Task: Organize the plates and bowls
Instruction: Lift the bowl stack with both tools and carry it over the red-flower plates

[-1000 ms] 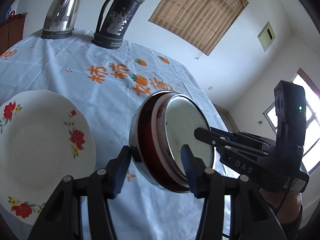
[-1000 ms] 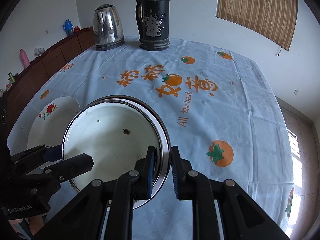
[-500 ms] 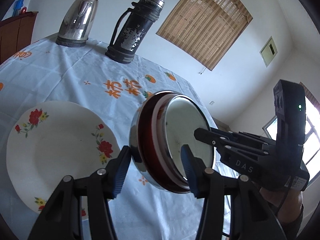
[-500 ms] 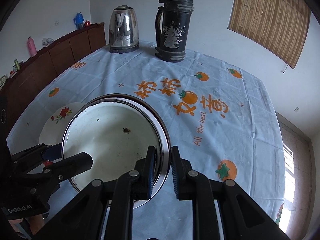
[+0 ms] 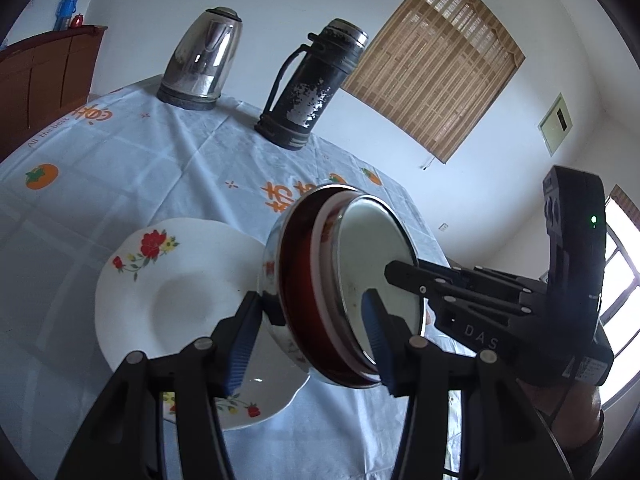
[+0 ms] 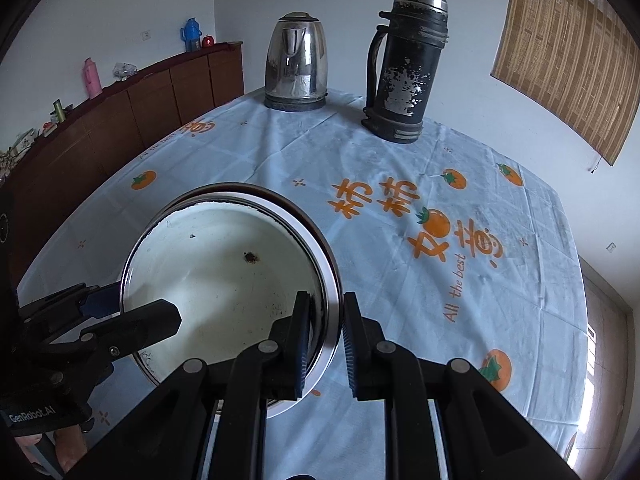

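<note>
Both my grippers are on the bowl (image 6: 224,280) right now, and it hangs in the air above the table (image 6: 400,280). My right gripper (image 6: 326,340) is clamped on the bowl's near rim, one pad inside the white interior and one outside against the steel wall, at about five o'clock on the bowl as that camera sees it. My left gripper (image 5: 306,340) grips the opposite side, one blue pad pressed against the shiny outer wall and the other reaching over the rim into the inside; from the right camera it comes in at eight o'clock. In the left view the bowl (image 5: 340,288) looks tipped on edge, showing a steel shell, a dark red band and a pale ring around the inner pan. Behind it, toward nine o'clock, a white plate (image 5: 176,300) with red flowers lies flat on the light blue tablecloth (image 5: 120,184), and the bowl's lower edge overlaps the plate's right side in this view; I cannot tell whether they touch. At the far end of the table, around twelve o'clock, stand a steel kettle (image 6: 296,68) and just to its right a worn black flask (image 6: 404,68). A wooden sideboard (image 6: 132,116) runs along the wall at ten o'clock.
</note>
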### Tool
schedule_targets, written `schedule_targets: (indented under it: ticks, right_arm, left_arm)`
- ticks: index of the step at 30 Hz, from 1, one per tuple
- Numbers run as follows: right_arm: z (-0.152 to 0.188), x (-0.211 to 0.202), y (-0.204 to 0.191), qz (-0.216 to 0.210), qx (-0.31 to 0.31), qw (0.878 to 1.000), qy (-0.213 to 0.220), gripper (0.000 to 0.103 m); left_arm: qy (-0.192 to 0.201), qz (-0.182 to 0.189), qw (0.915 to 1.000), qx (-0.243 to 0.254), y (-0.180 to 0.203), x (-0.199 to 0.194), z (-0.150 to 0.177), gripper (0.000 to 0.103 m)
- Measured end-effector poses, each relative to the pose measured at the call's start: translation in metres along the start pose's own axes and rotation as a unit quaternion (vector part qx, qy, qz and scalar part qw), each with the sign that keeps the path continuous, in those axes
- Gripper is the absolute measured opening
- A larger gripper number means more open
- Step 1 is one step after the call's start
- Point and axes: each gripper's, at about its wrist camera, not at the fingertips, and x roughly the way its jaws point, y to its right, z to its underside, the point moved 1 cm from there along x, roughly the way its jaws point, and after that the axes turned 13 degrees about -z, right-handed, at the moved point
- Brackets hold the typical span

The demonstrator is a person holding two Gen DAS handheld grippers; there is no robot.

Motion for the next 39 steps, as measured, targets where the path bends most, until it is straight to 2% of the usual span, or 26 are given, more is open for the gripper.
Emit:
schedule_targets:
  ticks: [16, 39]
  right_arm:
    - [-0.013, 0.032, -0.037, -0.017, -0.028, 0.999, -0.022, 0.017]
    - [-0.019, 0.055, -0.054, -0.006, -0.051, 0.997, -0.055, 0.017]
  left_arm:
    - [0.001, -0.033, 0.9990, -0.028, -0.041, -0.005, 0.000, 0.050]
    - [-0.014, -0.038, 0.9981, -0.046, -0.058, -0.001, 0.004, 0.050]
